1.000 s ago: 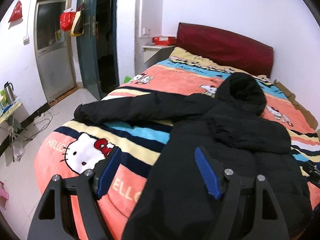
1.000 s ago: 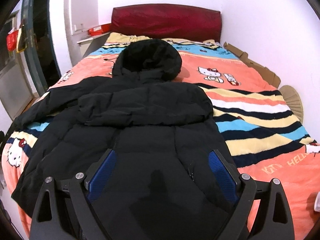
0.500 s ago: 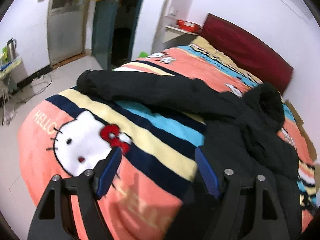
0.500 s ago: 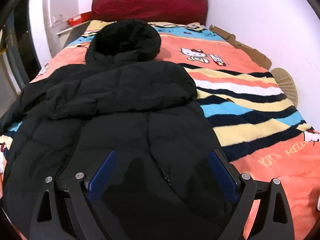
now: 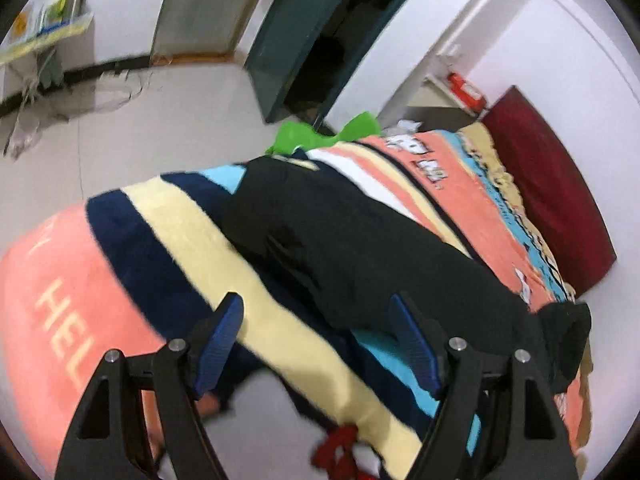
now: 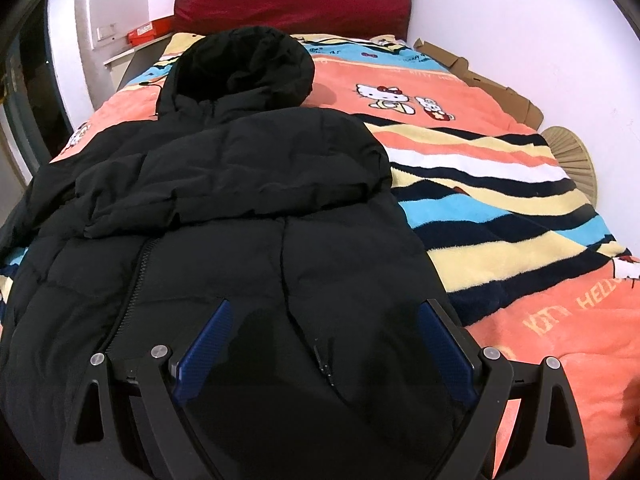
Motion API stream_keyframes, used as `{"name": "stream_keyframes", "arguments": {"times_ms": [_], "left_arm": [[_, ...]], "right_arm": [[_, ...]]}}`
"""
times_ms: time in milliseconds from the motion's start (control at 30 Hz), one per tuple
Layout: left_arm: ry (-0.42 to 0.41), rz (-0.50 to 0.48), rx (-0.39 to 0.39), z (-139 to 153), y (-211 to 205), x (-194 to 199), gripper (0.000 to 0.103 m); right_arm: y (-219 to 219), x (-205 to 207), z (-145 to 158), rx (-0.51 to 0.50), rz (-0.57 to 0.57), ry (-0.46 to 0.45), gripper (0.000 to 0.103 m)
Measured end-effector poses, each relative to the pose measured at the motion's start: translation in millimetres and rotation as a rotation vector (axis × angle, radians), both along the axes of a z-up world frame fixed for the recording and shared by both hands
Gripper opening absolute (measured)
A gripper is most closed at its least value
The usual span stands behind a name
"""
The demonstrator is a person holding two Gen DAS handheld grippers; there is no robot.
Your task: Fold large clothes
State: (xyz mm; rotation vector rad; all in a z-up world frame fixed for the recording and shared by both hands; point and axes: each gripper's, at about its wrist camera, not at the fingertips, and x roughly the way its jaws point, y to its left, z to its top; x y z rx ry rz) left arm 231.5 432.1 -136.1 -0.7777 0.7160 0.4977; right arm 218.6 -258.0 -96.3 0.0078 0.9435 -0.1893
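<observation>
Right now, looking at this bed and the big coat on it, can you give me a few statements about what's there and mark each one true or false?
1. The black coat lies on a striped cartoon blanket. True.
2. The right gripper is clamped on the coat. False: its jaws stand wide open above the coat's lower part.
3. One sleeve lies stretched out across the blanket. True.
4. The left gripper holds that sleeve. False: its jaws are open and empty.
5. The hood points toward the foot of the bed. False: it points toward the dark red headboard.
</observation>
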Motion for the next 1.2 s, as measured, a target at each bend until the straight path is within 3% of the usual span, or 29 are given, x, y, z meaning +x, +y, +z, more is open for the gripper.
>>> {"name": "stream_keyframes", "arguments": {"times_ms": [200, 233, 300, 333, 367, 433, 800, 1200], "left_arm": [[0.021, 0.052, -0.153, -35.9, 35.9, 23.5, 0.072], [0.011, 0.064, -0.180, -41.5, 41.1, 25.9, 0.066], [-0.009, 0.061, -0.222, -46.4, 48.1, 29.2, 0.042], [-0.026, 0.054, -0.253, -48.8, 49.6, 29.1, 0.025], [-0.050, 0.047, -0.290, -50.0, 49.9, 29.0, 0.016], [-0.072, 0.029, -0.279, -43.2, 47.9, 29.1, 0.010], [-0.221, -0.082, -0.258, 27.7, 25.8, 4.3, 0.008], [-0.318, -0.257, -0.100, 144.3, -57.4, -10.3, 0.007]], "right_arm": [[-7.4, -0.2, 1.6, -0.006, -0.013, 0.002, 0.093], [-8.9, -0.8, 2.2, -0.007, -0.015, 0.001, 0.093], [-11.7, -1.8, 3.3, -0.010, -0.019, -0.001, 0.093], [-13.0, -2.8, 4.3, -0.011, -0.020, -0.003, 0.093], [-14.7, -4.1, 5.3, -0.010, -0.020, -0.005, 0.093], [-16.9, -6.5, 7.2, -0.008, -0.024, -0.010, 0.093], [-28.8, -31.1, 36.1, 0.040, -0.019, -0.092, 0.093], [-47.8, -70.7, 71.9, 0.090, -0.001, -0.198, 0.093]]}}
